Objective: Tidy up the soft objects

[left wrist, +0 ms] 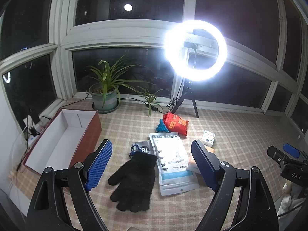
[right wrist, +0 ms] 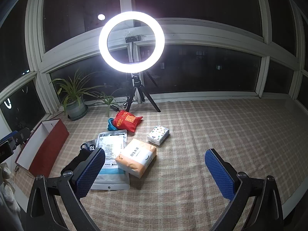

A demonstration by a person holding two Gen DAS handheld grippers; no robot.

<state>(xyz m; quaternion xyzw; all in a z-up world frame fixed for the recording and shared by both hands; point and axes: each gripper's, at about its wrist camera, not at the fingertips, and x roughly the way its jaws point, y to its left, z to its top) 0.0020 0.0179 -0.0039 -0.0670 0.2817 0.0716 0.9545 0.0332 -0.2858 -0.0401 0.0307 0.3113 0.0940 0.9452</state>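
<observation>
A black knit glove [left wrist: 132,181] lies flat on the checked cloth, just below and between the wide-apart fingers of my open left gripper [left wrist: 154,165]. Right of it lies a white flat pouch [left wrist: 171,159] [right wrist: 111,154], over a grey packet [left wrist: 141,148]. An orange-and-white tissue pack [right wrist: 136,156] rests against the pouch. Behind are a small patterned tissue pack [right wrist: 158,134] [left wrist: 208,137], a red bag [right wrist: 128,122] [left wrist: 176,124] and a blue item [left wrist: 161,128]. My right gripper [right wrist: 155,173] is open and empty over bare cloth, right of the pile. An open red box [left wrist: 63,142] [right wrist: 41,150] with a white inside stands left.
A ring light on a tripod [right wrist: 131,42] [left wrist: 195,50] stands behind the pile, its cable trailing on the cloth. A potted plant [left wrist: 105,94] [right wrist: 75,104] sits by the windows. Plugs and wires [left wrist: 31,127] lie left of the box. The other gripper shows at the right edge [left wrist: 288,163].
</observation>
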